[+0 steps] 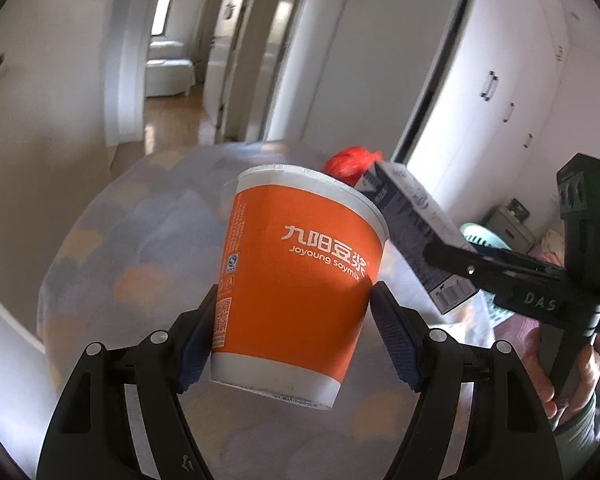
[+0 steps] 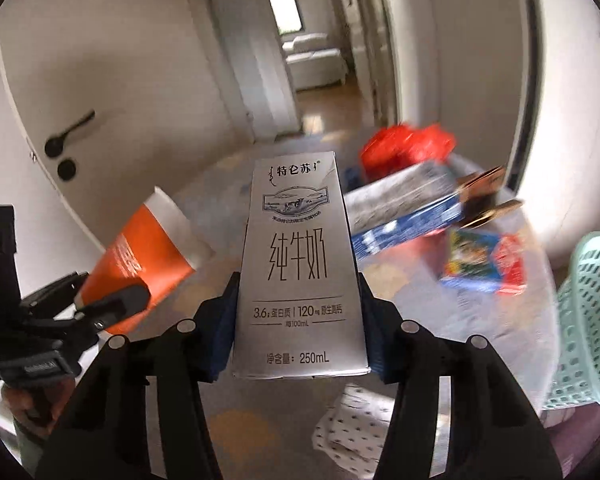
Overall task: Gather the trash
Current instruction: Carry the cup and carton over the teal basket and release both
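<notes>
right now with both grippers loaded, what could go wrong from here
1. The soymilk cup is tilted and pinched low by the left gripper; it might slip or crush.
2. The milk carton in the right gripper is close beside the cup, so they could knock together on the way to the mint basket.

Paper cup (image 1: 296, 280) between pads of left gripper (image 1: 296, 344), lifted above desk (image 2: 400, 280). Milk carton (image 2: 300, 276) between pads of right gripper (image 2: 300, 332), right of cup. On desk behind carton: long box (image 2: 404, 208), plastic bag (image 2: 404, 148) beyond it; snack packet (image 2: 484, 264) right; patterned cloth (image 2: 352, 428) nearest. Perforated basket (image 2: 592, 320) at desk's right edge.
</notes>
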{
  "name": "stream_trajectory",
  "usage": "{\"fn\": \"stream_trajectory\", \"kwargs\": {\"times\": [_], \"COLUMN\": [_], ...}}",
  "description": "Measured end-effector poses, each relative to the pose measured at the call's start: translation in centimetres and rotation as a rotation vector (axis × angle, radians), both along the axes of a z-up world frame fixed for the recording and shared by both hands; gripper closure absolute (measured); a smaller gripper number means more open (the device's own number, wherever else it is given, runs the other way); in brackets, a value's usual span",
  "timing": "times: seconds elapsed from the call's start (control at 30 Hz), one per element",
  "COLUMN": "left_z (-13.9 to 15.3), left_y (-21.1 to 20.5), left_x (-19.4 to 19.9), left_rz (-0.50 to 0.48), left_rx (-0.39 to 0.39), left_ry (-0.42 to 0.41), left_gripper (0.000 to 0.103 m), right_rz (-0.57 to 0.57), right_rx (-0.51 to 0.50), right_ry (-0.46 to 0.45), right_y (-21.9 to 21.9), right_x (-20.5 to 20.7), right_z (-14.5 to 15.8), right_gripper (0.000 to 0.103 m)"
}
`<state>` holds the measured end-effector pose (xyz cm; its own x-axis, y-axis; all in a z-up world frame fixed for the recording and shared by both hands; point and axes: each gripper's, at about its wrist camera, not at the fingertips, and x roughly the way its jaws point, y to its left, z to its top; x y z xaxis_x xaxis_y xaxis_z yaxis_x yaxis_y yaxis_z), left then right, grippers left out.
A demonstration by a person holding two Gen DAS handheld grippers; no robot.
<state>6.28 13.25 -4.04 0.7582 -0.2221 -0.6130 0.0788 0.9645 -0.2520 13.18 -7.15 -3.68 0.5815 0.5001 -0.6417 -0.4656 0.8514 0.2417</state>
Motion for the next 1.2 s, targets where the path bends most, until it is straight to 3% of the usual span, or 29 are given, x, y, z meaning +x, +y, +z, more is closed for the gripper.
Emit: {"fn": "stream_trajectory", "kwargs": {"times": [0.17,0.37,0.7,0.87,1.0,1.2], "left_z": [2.0,3.3,4.0,3.8,2.8,-1.2], "left_y": [-3.9,-10.0,-21.3,-27.1,-31.5,-36.7], "left_x": [1.5,3.6,8.6,12.0,14.1,16.7], "left_rz": [-0.083,-0.199,-0.417,-0.564,-0.626,-0.642], "left_rx": [0.022,0.054,0.05,-0.033,-0.023,0.047], "left_ry": [-0.045,-0.084,-0.047,0.04,0.083,0.166], "left_gripper": [0.032,0.032,0.032,0.032,0.032,0.031], "right_rz": [-0.105,-0.221,-0.491,-0.63,-0.736,-0.855], "right_rx": [0.032,0.077,0.107,0.09,0.066,0.071], "right_ry": [-0.053,0.0,0.002,0.025,0.08,0.188], "right_y": [-4.3,-11.1,-23.6,-29.3,-32.8,-36.8], "right_x": [-0.1,0.3,0.9,1.8,3.0,4.4], "right_z": [1.9,1.8,1.5,0.6,-1.6,-5.2], "right_gripper": [0.053,0.053,0.052,0.052,0.052,0.051]}}
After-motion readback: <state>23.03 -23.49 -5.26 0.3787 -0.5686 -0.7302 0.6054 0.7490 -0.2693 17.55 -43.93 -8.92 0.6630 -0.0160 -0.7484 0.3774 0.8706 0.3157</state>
